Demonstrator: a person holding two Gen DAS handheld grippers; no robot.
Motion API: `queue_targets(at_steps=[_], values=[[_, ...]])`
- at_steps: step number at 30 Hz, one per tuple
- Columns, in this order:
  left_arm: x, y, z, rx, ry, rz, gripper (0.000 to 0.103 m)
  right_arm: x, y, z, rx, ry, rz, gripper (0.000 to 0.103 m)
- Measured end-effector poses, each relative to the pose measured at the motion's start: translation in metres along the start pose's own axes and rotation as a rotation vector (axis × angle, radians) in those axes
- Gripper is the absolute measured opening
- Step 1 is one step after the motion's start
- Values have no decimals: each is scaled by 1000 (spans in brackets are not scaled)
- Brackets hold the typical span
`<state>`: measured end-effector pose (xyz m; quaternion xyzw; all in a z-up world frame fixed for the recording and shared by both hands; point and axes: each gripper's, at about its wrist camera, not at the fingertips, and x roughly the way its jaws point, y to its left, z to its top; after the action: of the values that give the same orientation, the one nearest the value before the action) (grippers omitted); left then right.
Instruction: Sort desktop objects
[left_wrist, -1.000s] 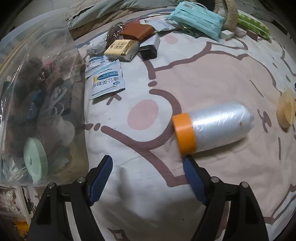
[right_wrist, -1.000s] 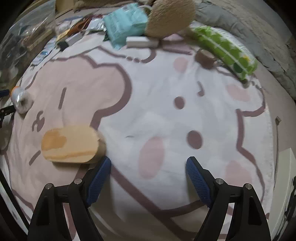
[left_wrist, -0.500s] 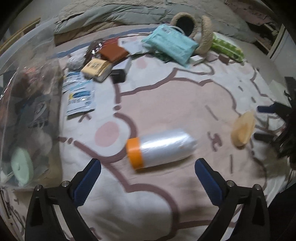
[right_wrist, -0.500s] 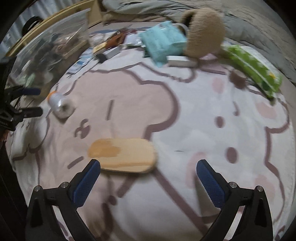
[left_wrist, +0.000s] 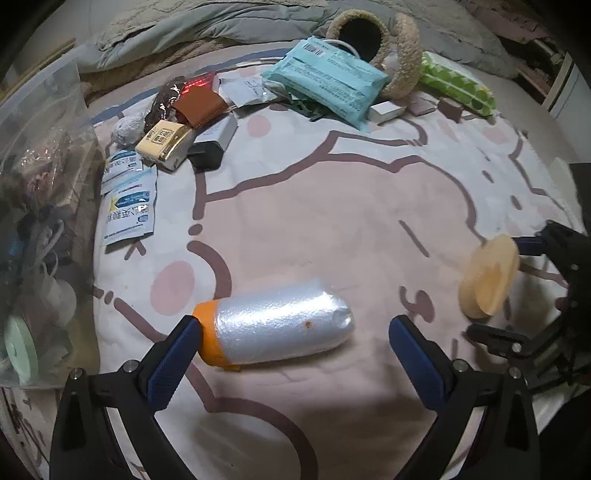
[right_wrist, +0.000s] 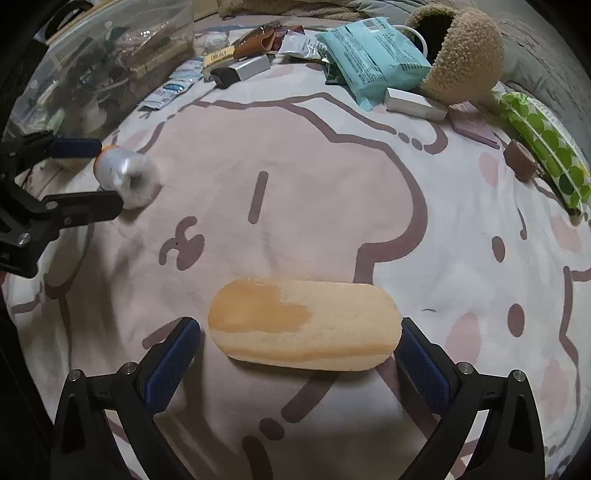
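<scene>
In the left wrist view, the left gripper (left_wrist: 295, 339) has been spread wide since a second ago. The plastic roll (left_wrist: 275, 330), earlier at two o'clock of the jaws, is now framed between them: its orange end touches the left pad, the right pad stands apart. Nothing is pinched.

In the right wrist view, the right gripper (right_wrist: 301, 345) has likewise been widened. The wooden block (right_wrist: 304, 328), formerly at ten o'clock, now lies between its fingers, unpressed.

Both objects are judged lined up for grasping; sorting remains undone.
</scene>
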<state>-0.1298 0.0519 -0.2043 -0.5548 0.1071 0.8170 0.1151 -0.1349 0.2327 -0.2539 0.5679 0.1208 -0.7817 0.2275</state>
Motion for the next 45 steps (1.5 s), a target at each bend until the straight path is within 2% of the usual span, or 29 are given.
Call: queue_targets(at_steps=[3, 6, 9, 16, 18, 20, 21, 34, 45], values=[[5, 2, 3, -16, 10, 43, 102, 0, 0, 1, 5, 8, -33, 103], [11, 9, 5, -57, 38, 49, 102, -1, -2, 3, 16, 3, -28, 103], [18, 15, 5, -95, 71, 50, 102, -2, -3, 4, 14, -6, -35, 90], [26, 19, 7, -119, 88, 41, 102, -4, 1, 3, -7, -8, -41, 90], [28, 17, 7, -117, 93, 41, 99, -5, 2, 2, -6, -9, -43, 90], [28, 17, 7, -126, 97, 26, 88, -5, 3, 2, -10, -10, -48, 90], [28, 17, 8, -130, 99, 26, 88, -6, 3, 2, -12, -13, -50, 90], [1, 24, 13, -151, 15, 13, 86, -30, 4, 14, -5, -82, -68, 90], [-51, 35, 33, -137, -123, 33, 86, -86, 5, 42, 16, -234, -111, 90]])
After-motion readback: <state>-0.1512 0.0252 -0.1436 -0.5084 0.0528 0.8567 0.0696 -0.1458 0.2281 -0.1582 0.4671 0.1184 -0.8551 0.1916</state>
